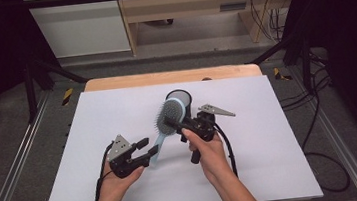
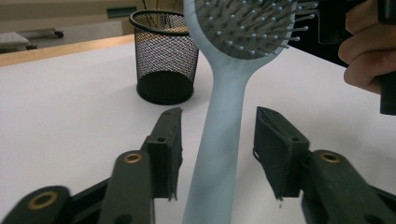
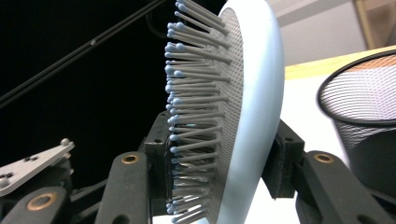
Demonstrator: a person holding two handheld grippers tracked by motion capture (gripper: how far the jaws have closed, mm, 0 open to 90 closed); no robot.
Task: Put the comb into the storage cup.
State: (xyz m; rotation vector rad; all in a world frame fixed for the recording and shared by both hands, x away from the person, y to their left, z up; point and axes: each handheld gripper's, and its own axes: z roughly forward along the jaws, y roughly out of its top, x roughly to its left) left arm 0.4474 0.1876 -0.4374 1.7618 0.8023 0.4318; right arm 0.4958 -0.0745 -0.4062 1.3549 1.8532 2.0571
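A light-blue hairbrush (image 1: 169,112) with grey bristles is held above the white table. My right gripper (image 1: 173,124) is shut on its oval head: in the right gripper view one jaw presses into the bristles and the other against the smooth back of the hairbrush (image 3: 254,93). My left gripper (image 1: 146,150) is at the lower end of the handle. In the left gripper view the handle (image 2: 218,149) runs up between the left gripper's (image 2: 217,116) jaws, with a gap on each side, so it is open. A black mesh pen cup (image 1: 181,96) stands upright just behind the brush head.
The white table top (image 1: 117,112) spreads out around both hands. A wooden edge (image 1: 171,77) runs along its far side. Metal rails and cables flank the table. The mesh cup (image 2: 163,56) is empty as far as I see, and the other hand (image 2: 366,60) is at the right.
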